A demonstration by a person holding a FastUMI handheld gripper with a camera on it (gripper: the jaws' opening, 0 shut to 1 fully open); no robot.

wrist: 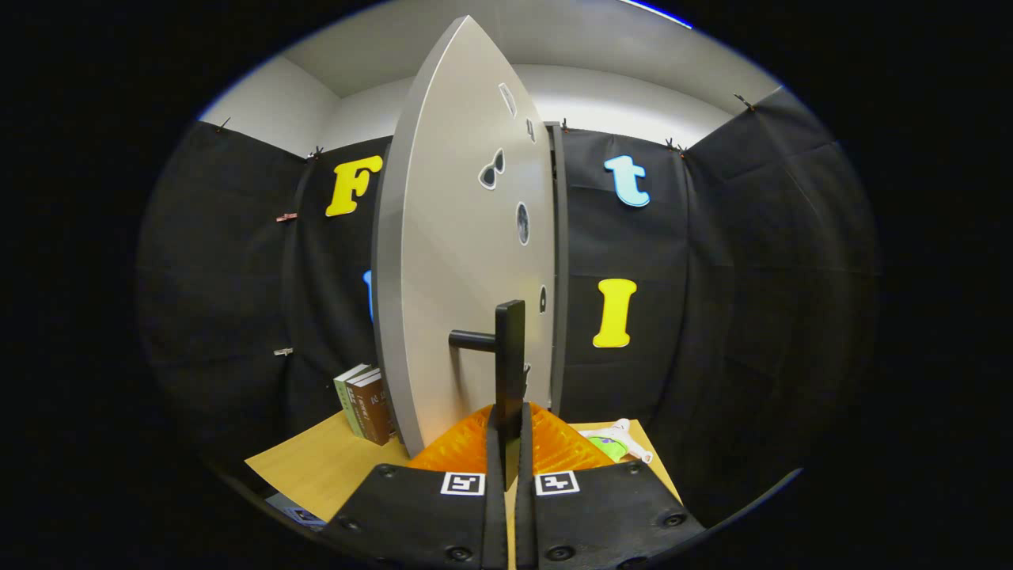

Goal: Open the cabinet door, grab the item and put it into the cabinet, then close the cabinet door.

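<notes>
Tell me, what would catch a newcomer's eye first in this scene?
The tall grey cabinet door, swung partway open and seen edge-on, dominates, with small stickers dotted over it. The gripper is clamped on the door's dark bar handle, fingers pressed to either side. On the wooden table, a few books stand beyond the door's open edge, and a small toy lies on its hinge side.

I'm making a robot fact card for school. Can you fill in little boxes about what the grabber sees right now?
gripper: fingers closed on the black door handle
cabinet door: grey, swung part open, edge toward the camera, small stickers on it
books: standing on the wooden table, beside the door
toy: small white and green, lying on the table on the door's other side
task step: door being moved by its handle; toy not yet picked up
</notes>
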